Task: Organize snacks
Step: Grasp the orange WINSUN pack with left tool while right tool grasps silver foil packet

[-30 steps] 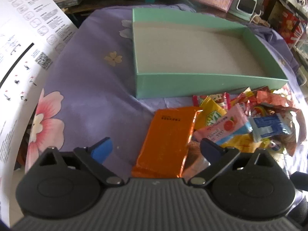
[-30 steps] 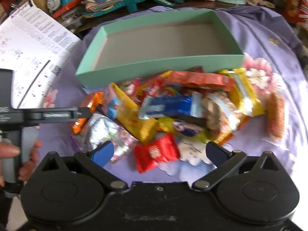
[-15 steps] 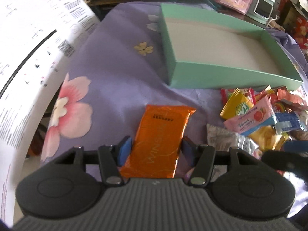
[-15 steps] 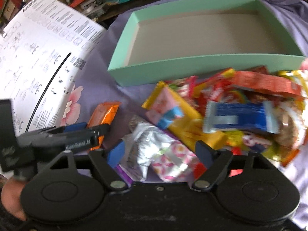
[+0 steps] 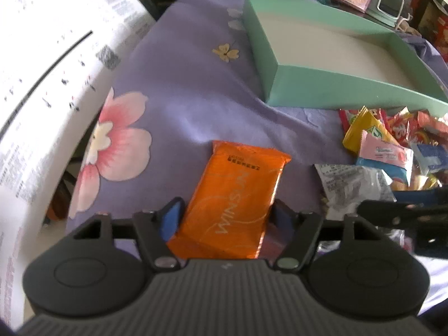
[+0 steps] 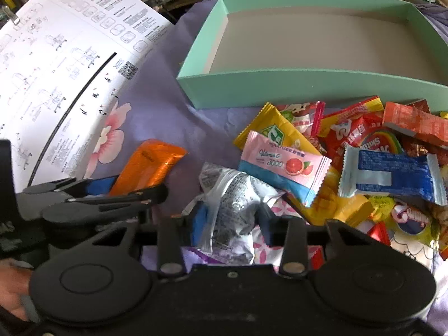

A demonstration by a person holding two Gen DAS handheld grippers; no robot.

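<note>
An orange packet (image 5: 238,193) lies on the purple flowered cloth. My left gripper (image 5: 224,215) has its blue pads against the packet's two long edges, and its jaws are opening slightly. In the right wrist view the left gripper (image 6: 131,187) and the orange packet (image 6: 151,159) show at the left. My right gripper (image 6: 231,221) is closing on a crumpled silver packet (image 6: 232,193) at the near edge of the snack pile (image 6: 364,154), and its pads press the foil. The green box (image 6: 280,89) stands behind the pile with nothing in it.
A large white instruction sheet (image 5: 42,84) covers the left side. The green box (image 5: 322,86) sits at the upper right, with toys and boxes crowded behind it. A hand (image 6: 11,288) shows at the lower left.
Both grippers came down from wide open. The left narrowed around the orange packet. The right shifted left from the red packet and narrowed on the silver one.
</note>
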